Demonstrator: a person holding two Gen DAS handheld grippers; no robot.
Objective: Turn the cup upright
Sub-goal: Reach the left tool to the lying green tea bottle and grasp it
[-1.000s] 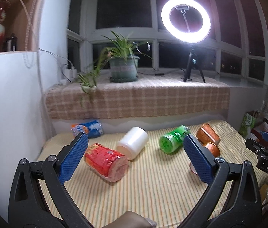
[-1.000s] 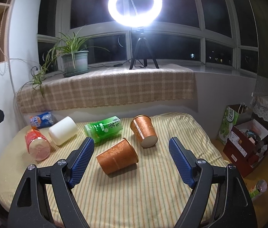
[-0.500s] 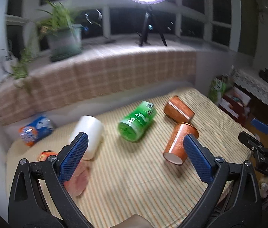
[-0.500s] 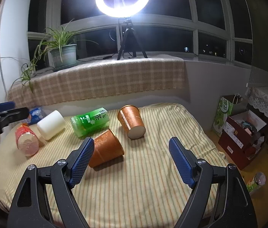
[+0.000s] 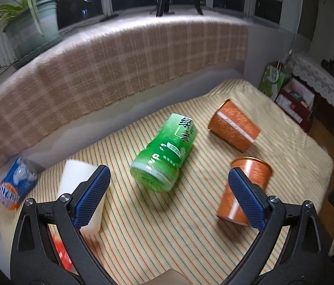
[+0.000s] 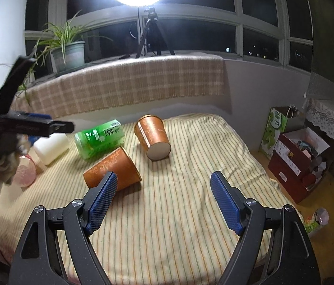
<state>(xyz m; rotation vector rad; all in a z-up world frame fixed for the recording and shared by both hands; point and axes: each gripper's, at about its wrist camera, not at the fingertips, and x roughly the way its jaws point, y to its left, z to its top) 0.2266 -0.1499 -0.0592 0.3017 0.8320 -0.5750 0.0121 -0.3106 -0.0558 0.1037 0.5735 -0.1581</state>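
Note:
Several cups lie on their sides on a striped cloth. A green cup (image 5: 164, 154) lies in the middle, also in the right wrist view (image 6: 100, 137). Two orange cups lie to its right: the far one (image 5: 234, 128) (image 6: 154, 137) and the near one (image 5: 245, 190) (image 6: 112, 169). A white cup (image 5: 76, 180) (image 6: 52, 146) lies on the left. My left gripper (image 5: 167, 197) is open and empty above the cloth in front of the green cup. My right gripper (image 6: 163, 197) is open and empty, just right of the near orange cup.
A blue and orange cup (image 5: 15, 182) lies at the far left and a red cup (image 5: 60, 254) under my left gripper. A checked ledge (image 6: 124, 87) with a potted plant (image 6: 68, 52) and ring light tripod (image 6: 151, 33) stands behind. Boxes (image 6: 297, 156) sit on the floor right.
My left gripper has swung right and forward, from the red and white cups toward the green and orange ones. My right gripper has moved slightly forward and down toward the near orange cup.

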